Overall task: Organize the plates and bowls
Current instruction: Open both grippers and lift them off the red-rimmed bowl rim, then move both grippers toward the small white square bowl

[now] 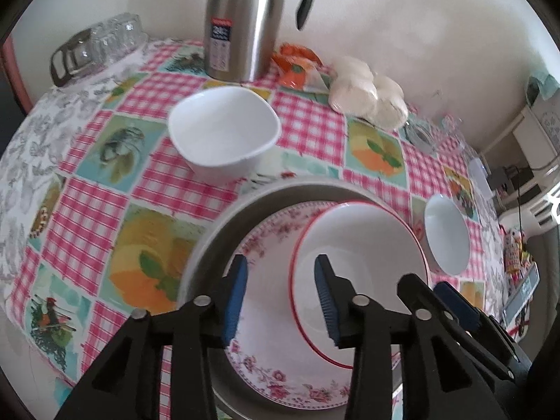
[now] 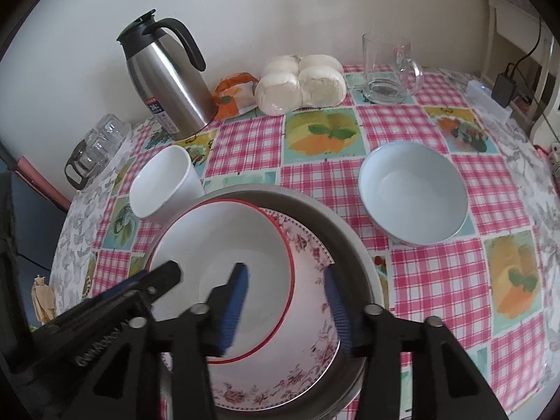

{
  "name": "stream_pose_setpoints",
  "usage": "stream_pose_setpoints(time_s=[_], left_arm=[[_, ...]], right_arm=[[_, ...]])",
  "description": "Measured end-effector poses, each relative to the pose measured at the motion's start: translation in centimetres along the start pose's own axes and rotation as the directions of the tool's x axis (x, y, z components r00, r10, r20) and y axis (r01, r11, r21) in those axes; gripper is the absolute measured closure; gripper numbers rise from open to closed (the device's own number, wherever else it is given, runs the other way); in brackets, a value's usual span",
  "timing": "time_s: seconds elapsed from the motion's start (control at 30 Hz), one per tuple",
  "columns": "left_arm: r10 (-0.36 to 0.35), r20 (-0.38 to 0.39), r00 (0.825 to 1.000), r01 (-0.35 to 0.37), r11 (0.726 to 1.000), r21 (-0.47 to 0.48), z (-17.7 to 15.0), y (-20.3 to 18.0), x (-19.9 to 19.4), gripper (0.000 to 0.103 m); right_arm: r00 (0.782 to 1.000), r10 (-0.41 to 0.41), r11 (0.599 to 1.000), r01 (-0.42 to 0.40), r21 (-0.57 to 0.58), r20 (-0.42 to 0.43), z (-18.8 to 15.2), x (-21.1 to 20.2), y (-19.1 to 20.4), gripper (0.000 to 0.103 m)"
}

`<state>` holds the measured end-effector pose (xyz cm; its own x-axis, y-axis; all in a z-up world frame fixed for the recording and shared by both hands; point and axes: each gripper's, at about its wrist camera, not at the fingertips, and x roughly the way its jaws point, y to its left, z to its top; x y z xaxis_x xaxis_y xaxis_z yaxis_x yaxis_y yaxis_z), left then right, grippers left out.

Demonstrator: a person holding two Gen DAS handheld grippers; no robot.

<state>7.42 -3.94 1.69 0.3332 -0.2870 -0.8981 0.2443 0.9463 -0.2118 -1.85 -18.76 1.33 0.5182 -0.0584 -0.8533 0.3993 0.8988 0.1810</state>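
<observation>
A red-rimmed white bowl [image 1: 360, 255] [image 2: 224, 266] lies tilted in a floral plate [image 1: 273, 360] [image 2: 308, 332], which rests in a grey dish [image 1: 224, 231] [image 2: 336, 231]. My left gripper [image 1: 281, 297] is open, its pads either side of the bowl's left rim. My right gripper [image 2: 288, 309] is open, straddling the bowl's right rim; it also shows in the left wrist view [image 1: 451, 301]. A white squarish bowl [image 1: 224, 133] [image 2: 164, 185] stands behind the stack. A pale blue bowl [image 1: 446, 234] [image 2: 414, 192] stands to the right.
On the checked tablecloth [image 2: 437, 280] at the back stand a steel thermos jug [image 1: 245, 21] [image 2: 164, 80], a bag of buns [image 1: 367, 94] [image 2: 301, 84], an orange packet [image 1: 297, 66], a glass mug [image 2: 388, 66] and a rack of glasses [image 1: 101, 45] [image 2: 94, 147].
</observation>
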Motion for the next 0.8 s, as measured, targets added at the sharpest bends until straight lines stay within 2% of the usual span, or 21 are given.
stream_pose_setpoints(time_s=[0.17, 0.2, 0.33, 0.4, 0.63, 0.7, 0.8], left_arm=[[0.043, 0.033, 0.999, -0.042, 0.999, -0.033, 0.3, 0.8, -0.4, 0.043], [0.056, 0.040, 0.998, -0.054, 0.998, -0.044, 0.4, 1.0, -0.5, 0.037], [0.100, 0.060, 0.993, -0.095, 0.992, -0.079, 0.6, 2.0, -0.8, 0.030], [0.116, 0.063, 0.991, -0.110, 0.990, -0.090, 0.6, 2.3, -0.8, 0.023], [0.156, 0.073, 0.985, -0.146, 0.981, -0.132, 1.0, 3.8, -0.8, 0.021], [0.163, 0.072, 0.984, -0.151, 0.977, -0.150, 1.0, 4.3, -0.8, 0.016], [0.169, 0.074, 0.983, -0.154, 0.972, -0.180, 1.1, 5.2, -0.8, 0.016]], right_arm=[[1.000, -0.005, 1.000, 0.005, -0.007, 0.018, 0.1, -0.2, -0.1, 0.031], [1.000, -0.006, 1.000, 0.006, -0.010, 0.019, 0.1, -0.2, 0.0, 0.030], [1.000, -0.005, 1.000, 0.006, -0.020, 0.023, 0.0, -0.1, 0.1, 0.022], [1.000, -0.006, 1.000, 0.007, -0.026, 0.026, 0.0, -0.1, 0.2, 0.018], [0.999, -0.006, 1.000, 0.007, -0.026, 0.050, 0.1, -0.2, 0.5, 0.000], [0.998, -0.003, 1.000, 0.005, -0.028, 0.063, 0.1, -0.2, 0.6, 0.000], [0.995, 0.016, 0.999, -0.013, -0.032, 0.095, 0.3, -0.5, 1.0, 0.000]])
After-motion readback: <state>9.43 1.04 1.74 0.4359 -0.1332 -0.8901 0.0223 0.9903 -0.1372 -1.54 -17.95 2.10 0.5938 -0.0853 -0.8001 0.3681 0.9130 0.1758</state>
